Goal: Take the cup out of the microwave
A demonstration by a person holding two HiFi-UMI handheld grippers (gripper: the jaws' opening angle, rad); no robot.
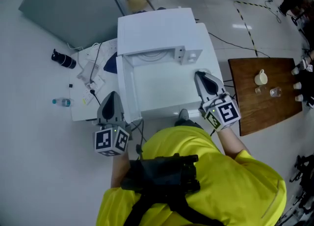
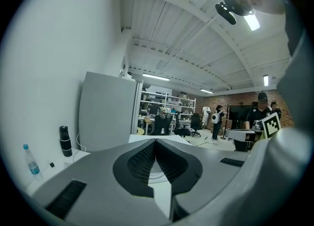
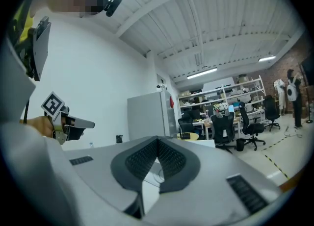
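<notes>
Left gripper (image 1: 112,96) and right gripper (image 1: 200,76) hover before the person, both with jaws closed together and empty. Beyond them stands the white microwave (image 1: 162,29). A cup (image 1: 261,78), seemingly the task's, sits outside on the brown table (image 1: 255,107) at right.

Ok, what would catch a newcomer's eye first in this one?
The white microwave fills the middle of the head view, with the person's yellow shirt at the bottom edge. The left gripper and right gripper sit on either side of its front, both shut and empty. Off to the right, a brown wooden table carries a white cup.
</notes>
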